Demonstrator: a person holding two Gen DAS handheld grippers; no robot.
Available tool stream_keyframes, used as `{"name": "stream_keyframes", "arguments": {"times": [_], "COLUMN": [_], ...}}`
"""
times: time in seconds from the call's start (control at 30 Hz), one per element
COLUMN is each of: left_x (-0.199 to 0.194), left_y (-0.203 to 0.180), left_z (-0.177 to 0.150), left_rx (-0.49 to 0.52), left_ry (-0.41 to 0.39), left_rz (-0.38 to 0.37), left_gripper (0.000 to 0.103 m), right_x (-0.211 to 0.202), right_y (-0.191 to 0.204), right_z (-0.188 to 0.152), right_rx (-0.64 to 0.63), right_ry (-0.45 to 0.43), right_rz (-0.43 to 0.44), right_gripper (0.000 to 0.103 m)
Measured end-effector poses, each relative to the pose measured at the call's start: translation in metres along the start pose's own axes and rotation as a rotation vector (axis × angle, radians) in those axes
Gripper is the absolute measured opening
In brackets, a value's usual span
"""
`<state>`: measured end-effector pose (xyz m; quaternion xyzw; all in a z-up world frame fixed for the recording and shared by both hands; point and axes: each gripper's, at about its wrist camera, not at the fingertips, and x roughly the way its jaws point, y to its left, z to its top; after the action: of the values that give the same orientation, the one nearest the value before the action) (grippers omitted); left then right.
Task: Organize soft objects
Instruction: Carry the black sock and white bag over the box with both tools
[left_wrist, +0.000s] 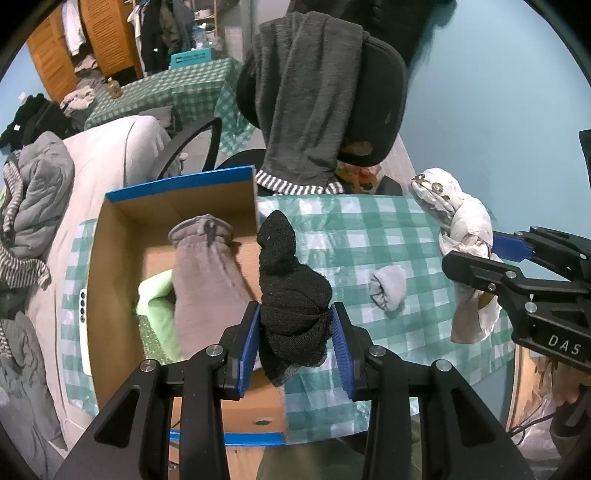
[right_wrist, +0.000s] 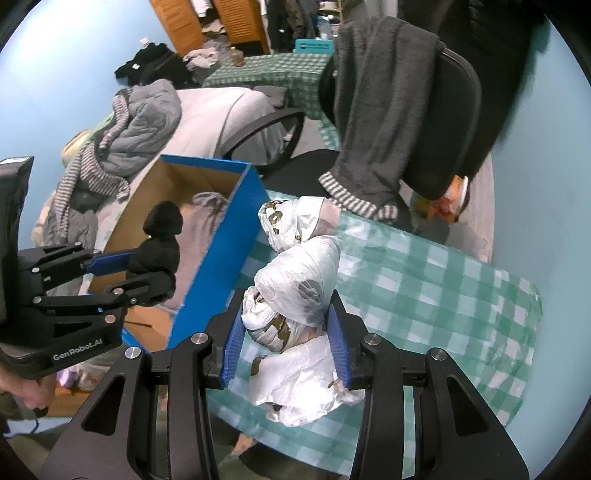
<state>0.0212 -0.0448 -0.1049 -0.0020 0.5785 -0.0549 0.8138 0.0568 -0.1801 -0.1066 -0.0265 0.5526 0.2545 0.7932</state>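
My left gripper (left_wrist: 295, 332) is shut on a rolled black sock (left_wrist: 291, 291) and holds it over the right edge of the blue cardboard box (left_wrist: 110, 295). The sock also shows in the right wrist view (right_wrist: 162, 240), held above the box (right_wrist: 229, 251). Inside the box lie a mauve sock (left_wrist: 207, 273) and a light green cloth (left_wrist: 159, 310). My right gripper (right_wrist: 284, 339) is shut on a knotted white patterned cloth (right_wrist: 295, 288), held above the checked table (right_wrist: 424, 280). That cloth also shows in the left wrist view (left_wrist: 465, 236). A small grey sock (left_wrist: 388, 288) lies on the tablecloth.
An office chair (left_wrist: 369, 92) draped with a grey sweater (left_wrist: 310, 96) stands behind the table. A couch (left_wrist: 107, 144) with piled clothes (left_wrist: 37, 199) is to the left. A second checked table (left_wrist: 177, 88) stands farther back.
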Motion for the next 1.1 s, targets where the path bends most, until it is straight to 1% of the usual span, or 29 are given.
{"name": "stream_keyframes", "arguments": {"times": [0.23,0.5,1.1], "left_x": [-0.008,-0.016,-0.007], "left_y": [0.024,0.061,0.123], "left_z": [-0.004,-0.008,-0.014], "left_rx": [-0.033,-0.088,-0.173], "left_ry": [-0.014,-0.024,0.001], "left_rz": [0.018,0.047,0.096], "left_gripper": [0.038,0.038,0.038], "right_x": [0.011,0.026,0.064], "right_y": [0.029,0.061,0.123], "right_z": [0.012,0.028,0.058], "right_rx": [-0.048,-0.105,-0.209], "right_ry": [0.006,0.016,0.049], "right_rz": [0.024,0.051,0.112], "right_gripper": [0.041,0.041,0.041]}}
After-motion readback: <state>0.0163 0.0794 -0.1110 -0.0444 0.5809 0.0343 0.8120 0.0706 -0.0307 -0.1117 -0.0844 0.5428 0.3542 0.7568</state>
